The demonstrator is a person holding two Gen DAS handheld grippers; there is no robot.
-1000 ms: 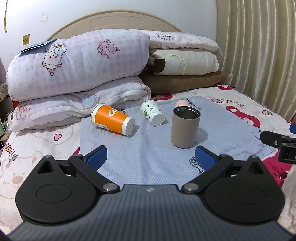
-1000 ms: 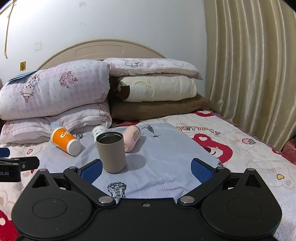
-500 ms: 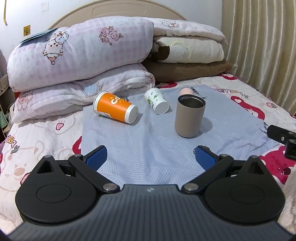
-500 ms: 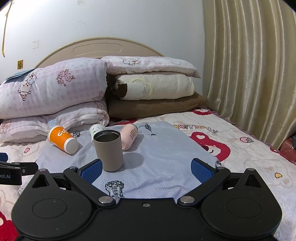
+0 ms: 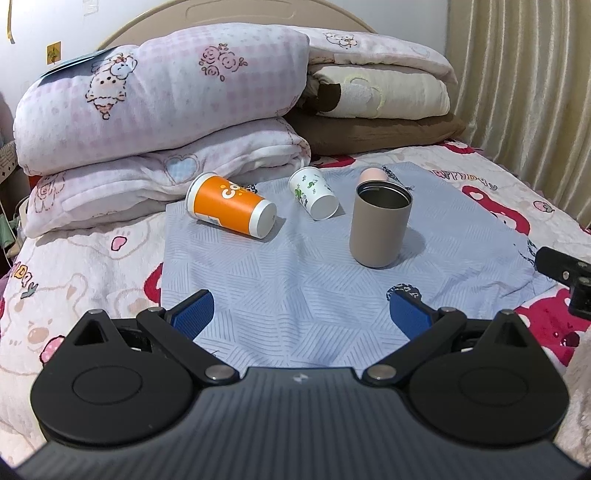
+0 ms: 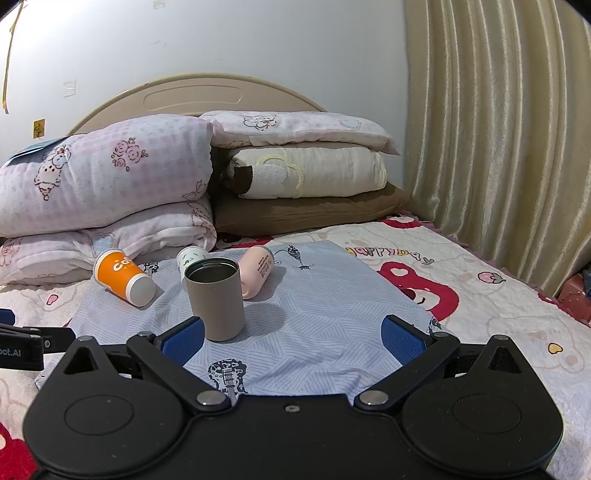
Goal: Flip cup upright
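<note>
Left wrist view: sits low over the bed, behind its own tongs [image 5: 301, 314], facing the headboard [image 5: 258, 11]; looks slightly down on the blue cloth [image 5: 295, 277], near the cups.

Right wrist view: also behind its own tongs [image 6: 293, 339], lower and more level, facing the headboard [image 6: 192, 96] with the curtain [image 6: 498, 147] at right.

Shared: cloth [image 6: 325, 314], tan cup [image 5: 380, 225] [image 6: 216, 299], orange cup [image 5: 231, 210] [image 6: 123, 277], white cup [image 5: 314, 197] [image 6: 186, 258], pink cup [image 5: 373, 175] [image 6: 256, 271], stacked bedding [image 5: 166, 92] [image 6: 110, 173]. Each view catches the other tool at its edge.
</note>
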